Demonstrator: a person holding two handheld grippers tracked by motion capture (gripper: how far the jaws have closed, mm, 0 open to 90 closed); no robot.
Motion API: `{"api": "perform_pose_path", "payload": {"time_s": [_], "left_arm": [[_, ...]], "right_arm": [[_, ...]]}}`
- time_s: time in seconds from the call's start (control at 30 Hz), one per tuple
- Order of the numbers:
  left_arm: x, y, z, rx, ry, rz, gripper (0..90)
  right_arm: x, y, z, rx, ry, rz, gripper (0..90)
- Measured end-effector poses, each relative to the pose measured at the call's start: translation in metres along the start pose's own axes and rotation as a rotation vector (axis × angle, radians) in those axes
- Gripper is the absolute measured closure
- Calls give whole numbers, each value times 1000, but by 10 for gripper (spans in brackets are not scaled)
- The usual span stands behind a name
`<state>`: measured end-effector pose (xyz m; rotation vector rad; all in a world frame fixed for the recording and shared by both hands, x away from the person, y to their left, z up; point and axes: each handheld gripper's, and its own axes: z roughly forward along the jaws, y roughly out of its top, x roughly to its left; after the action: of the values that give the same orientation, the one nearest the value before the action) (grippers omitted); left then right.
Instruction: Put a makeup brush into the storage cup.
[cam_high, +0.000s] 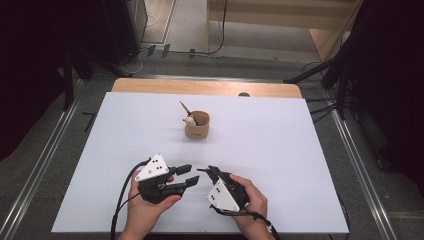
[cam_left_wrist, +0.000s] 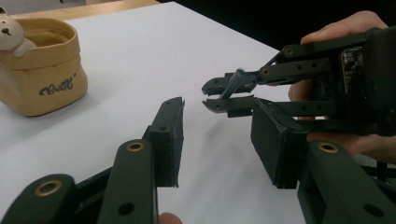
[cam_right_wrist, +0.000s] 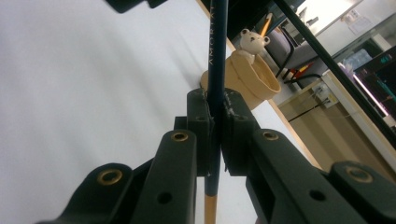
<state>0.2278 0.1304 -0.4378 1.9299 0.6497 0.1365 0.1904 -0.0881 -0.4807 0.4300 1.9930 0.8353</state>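
At the near edge of the white worktop, the right gripper is clamped on a dark blue pencil, while the left gripper faces it with jaws apart and empty. The tan fabric cup with a small bear on its rim stands well apart, farther back. Judging by that, the pencil likely belongs in the cup: keep the clamp firm, tilt the pencil upright over the opening, then let go.

High view sits above the near edge of the white table, looking forward and down, far enough back to catch all four edges. Left gripper view rides low over the table, facing the right gripper up close. Right gripper view is tilted, looking along its jaws toward the far edge. All three catch the tan cup.
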Motion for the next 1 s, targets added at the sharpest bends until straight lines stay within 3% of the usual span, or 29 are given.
{"api": "perform_pose_path", "payload": {"time_s": [0.2, 0.5, 0.77, 1.0], "left_arm": [[-4, 2, 3, 22, -7, 11, 611], [-5, 3, 6, 41, -29, -10, 707], [-4, 2, 9, 67, -42, -15, 780], [-2, 1, 7, 71, -26, -19, 858]], "right_arm": [[7, 3, 2, 6, -3, -87, 850], [14, 6, 2, 5, -21, -183, 850], [17, 8, 1, -18, -30, -224, 850], [17, 8, 1, -28, -28, -238, 850]]}}
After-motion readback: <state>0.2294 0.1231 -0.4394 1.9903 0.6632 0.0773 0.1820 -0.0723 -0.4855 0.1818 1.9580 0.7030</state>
